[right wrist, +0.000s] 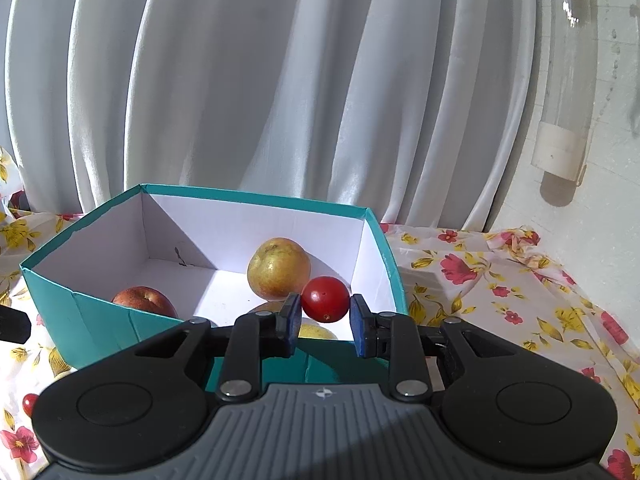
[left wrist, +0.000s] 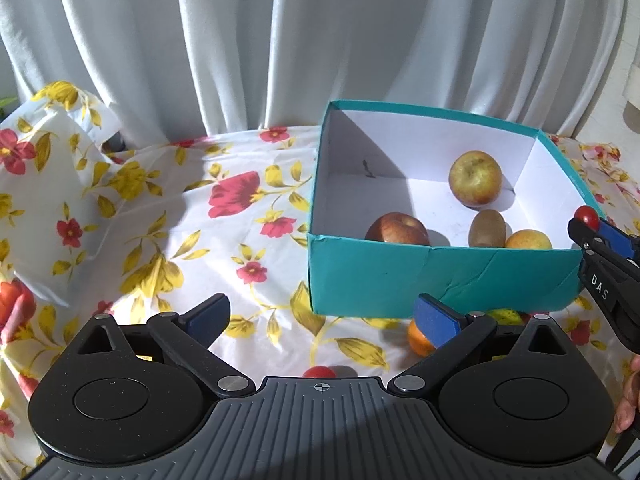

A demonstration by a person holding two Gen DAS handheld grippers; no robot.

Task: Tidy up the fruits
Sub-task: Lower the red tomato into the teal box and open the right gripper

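A teal cardboard box (left wrist: pixel 440 276) (right wrist: pixel 100 320) stands on the flowered tablecloth. Inside lie a yellow-green apple (left wrist: pixel 475 178) (right wrist: pixel 279 268), a red apple (left wrist: pixel 397 229) (right wrist: pixel 144 300), a kiwi (left wrist: pixel 487 229) and a small yellow fruit (left wrist: pixel 528 240). My right gripper (right wrist: pixel 325 316) (left wrist: pixel 592 226) is shut on a cherry tomato (right wrist: pixel 325 299) (left wrist: pixel 587 216), held over the box's near right corner. My left gripper (left wrist: pixel 324 320) stands open over bare cloth in front of the box, with nothing between its fingers. An orange (left wrist: pixel 420 340) peeks out behind its right finger. Another cherry tomato (left wrist: pixel 319 372) lies just below.
White curtains (left wrist: pixel 280 40) hang behind the table. The cloth is bunched up into a mound (left wrist: pixel 48 184) at the far left. A greenish fruit (left wrist: pixel 506 315) lies by the box's front wall. A clear tube fixture (right wrist: pixel 568 80) hangs on the right wall. A hand (left wrist: pixel 628 400) shows at the right edge.
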